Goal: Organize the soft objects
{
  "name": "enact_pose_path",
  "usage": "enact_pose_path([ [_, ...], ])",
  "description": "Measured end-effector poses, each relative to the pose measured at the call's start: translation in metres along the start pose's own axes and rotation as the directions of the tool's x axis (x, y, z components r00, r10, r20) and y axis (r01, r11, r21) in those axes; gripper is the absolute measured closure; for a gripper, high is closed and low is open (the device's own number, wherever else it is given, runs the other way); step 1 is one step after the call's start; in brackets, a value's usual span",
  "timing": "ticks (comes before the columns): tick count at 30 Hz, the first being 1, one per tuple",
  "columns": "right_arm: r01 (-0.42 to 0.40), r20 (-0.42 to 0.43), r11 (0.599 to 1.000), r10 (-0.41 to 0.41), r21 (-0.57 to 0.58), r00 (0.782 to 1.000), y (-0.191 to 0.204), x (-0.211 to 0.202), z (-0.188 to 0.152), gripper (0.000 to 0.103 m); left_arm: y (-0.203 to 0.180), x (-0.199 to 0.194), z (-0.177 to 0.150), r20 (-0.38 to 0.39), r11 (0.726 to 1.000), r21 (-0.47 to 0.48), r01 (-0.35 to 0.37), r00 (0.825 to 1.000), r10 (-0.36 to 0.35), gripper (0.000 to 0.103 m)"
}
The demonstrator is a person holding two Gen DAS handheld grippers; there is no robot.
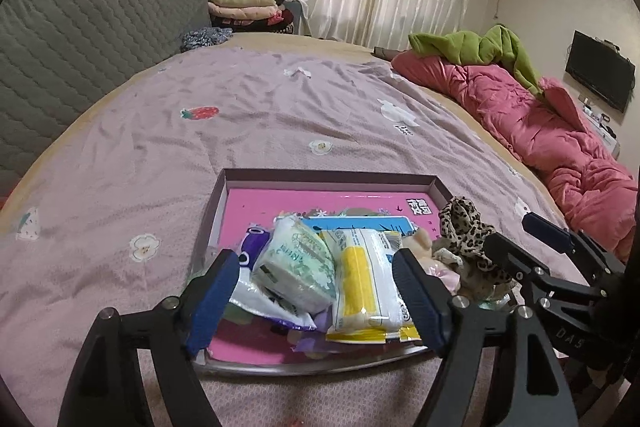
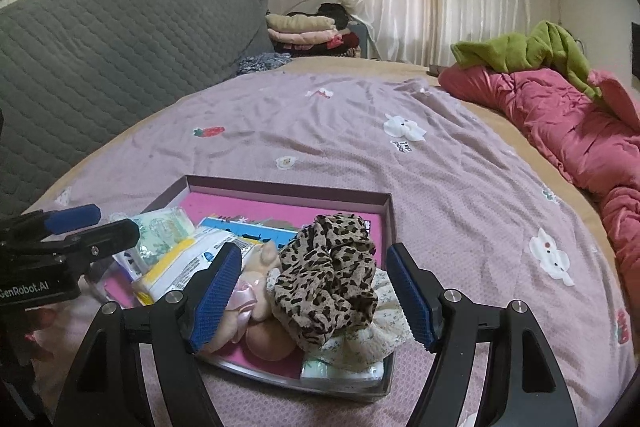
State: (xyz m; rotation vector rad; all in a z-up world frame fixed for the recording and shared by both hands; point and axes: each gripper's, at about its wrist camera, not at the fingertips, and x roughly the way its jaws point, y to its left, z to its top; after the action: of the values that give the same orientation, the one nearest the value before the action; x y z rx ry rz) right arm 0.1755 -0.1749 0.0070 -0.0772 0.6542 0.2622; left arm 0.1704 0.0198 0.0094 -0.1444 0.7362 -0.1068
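Both tools hang released above a shallow box (image 1: 328,175) on the bed (image 1: 168,131). The left tool (image 1: 320,291) hovers over tissue packs (image 1: 296,263). The right tool (image 2: 316,291) hovers over a leopard-print scrunchie (image 2: 328,275).

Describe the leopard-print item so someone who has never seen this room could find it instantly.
On the lilac bedspread sits a shallow tray with a pink floor. At its near right end, atop a cream floral cloth and beside a pink plush toy, lies the scrunched leopard-print fabric, the only tan, black-spotted piece there.
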Motion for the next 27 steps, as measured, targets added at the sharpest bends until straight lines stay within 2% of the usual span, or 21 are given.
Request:
enact_pose_path([
  [12,-0.01,-0.001,1.0,0.01,-0.006,1.0,0.016,-0.01,-0.01,0.027,0.002,-0.004,-0.016,-0.044,0.998,-0.015,-0.067,0.997,0.066,0.025],
  [19,-0.02,0.003,0.999,0.02,-0.037,1.0,0.028,-0.022,-0.019,0.027,-0.004,-0.009,-0.029,-0.063,0.993,0.012,-0.118,0.991,0.119,0.025],
  [27,-0.034,0.0,0.999,0.035,-0.037,0.999,0.037,-0.036,-0.029,0.027,-0.008,-0.023,-0.043,-0.067,0.993,0.014,-0.114,0.991,0.115,0.025],
])
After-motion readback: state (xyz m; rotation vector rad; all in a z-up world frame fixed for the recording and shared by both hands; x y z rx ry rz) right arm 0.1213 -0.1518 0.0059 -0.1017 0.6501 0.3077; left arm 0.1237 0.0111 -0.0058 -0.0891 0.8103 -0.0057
